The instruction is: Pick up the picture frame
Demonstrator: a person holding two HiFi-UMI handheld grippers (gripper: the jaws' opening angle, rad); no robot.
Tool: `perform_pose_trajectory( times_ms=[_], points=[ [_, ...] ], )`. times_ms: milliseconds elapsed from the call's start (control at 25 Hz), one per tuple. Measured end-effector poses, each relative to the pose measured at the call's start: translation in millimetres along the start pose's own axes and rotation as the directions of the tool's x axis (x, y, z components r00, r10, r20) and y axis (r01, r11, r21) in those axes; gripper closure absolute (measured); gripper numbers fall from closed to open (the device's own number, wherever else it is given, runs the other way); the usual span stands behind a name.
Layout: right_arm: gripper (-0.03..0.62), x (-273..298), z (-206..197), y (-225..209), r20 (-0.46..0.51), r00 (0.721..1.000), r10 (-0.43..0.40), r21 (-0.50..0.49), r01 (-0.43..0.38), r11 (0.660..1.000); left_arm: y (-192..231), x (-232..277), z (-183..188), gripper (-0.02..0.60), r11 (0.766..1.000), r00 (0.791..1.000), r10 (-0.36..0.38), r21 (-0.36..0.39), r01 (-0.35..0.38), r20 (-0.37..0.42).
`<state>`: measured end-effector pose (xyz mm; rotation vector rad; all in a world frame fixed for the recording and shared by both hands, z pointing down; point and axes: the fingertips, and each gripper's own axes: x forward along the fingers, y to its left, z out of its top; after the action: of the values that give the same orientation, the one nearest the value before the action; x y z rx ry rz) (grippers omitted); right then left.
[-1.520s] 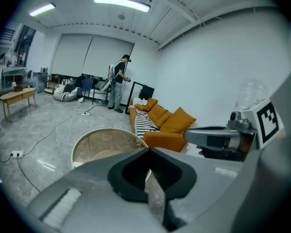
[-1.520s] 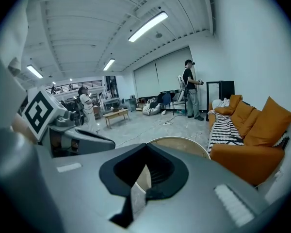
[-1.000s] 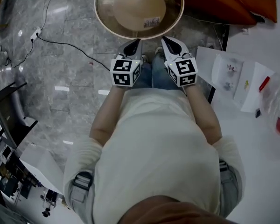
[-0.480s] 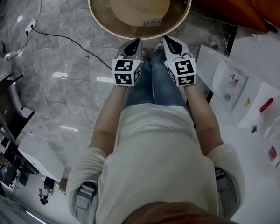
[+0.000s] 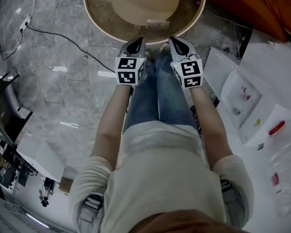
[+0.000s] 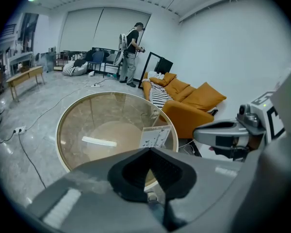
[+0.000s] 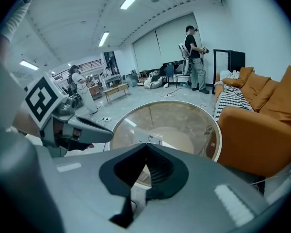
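Note:
The picture frame [image 5: 157, 24] is a small white card-like frame standing upright on the round glass table [image 5: 94, 21], near its near rim. It also shows in the left gripper view [image 6: 155, 136] and the right gripper view [image 7: 154, 140], just beyond the jaws. My left gripper [image 5: 138, 42] and right gripper [image 5: 174, 41] are held side by side above the person's knees, pointing at the table's near edge. Both are shut with nothing between the jaws. Neither touches the frame.
An orange sofa [image 5: 242, 4] stands right of the table. A white table with papers [image 5: 262, 106] is at the right. A cable [image 5: 63, 40] and power strip [image 5: 24, 23] lie on the grey floor at left. People [image 6: 131, 52] stand far across the room.
Both grippers have sunk together toward the table's near rim, still shut. The table and frame fill more of the head view, and more of the person's legs shows.

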<state>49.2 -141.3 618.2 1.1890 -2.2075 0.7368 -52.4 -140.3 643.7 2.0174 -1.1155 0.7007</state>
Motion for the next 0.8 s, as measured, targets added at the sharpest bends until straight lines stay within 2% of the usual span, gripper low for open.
perform_pose_trajectory(
  times_ms=[200, 400, 520, 800],
  points=[
    [0.546, 26, -23, -10, -0.048, 0.998, 0.029, -0.017, -0.030, 0.999, 4, 30, -13, 0.565, 1.000, 0.999, -0.013, 0.018, 0.014, -0.039],
    [0.486, 57, -47, -20, -0.100, 0.994, 0.051, -0.023, -0.053, 0.998, 10, 62, -26, 0.441, 0.999, 0.997, -0.027, 0.020, 0.029, -0.066],
    [0.448, 76, -56, -25, -0.123, 0.991, 0.053, -0.014, -0.055, 0.998, 18, 77, -34, 0.402, 0.999, 0.996, -0.025, 0.018, 0.026, -0.082],
    [0.403, 108, -72, -36, -0.145, 0.988, 0.058, -0.025, -0.062, 0.998, 27, 104, -47, 0.396, 0.999, 0.995, -0.026, 0.044, 0.030, -0.094]
  ],
)
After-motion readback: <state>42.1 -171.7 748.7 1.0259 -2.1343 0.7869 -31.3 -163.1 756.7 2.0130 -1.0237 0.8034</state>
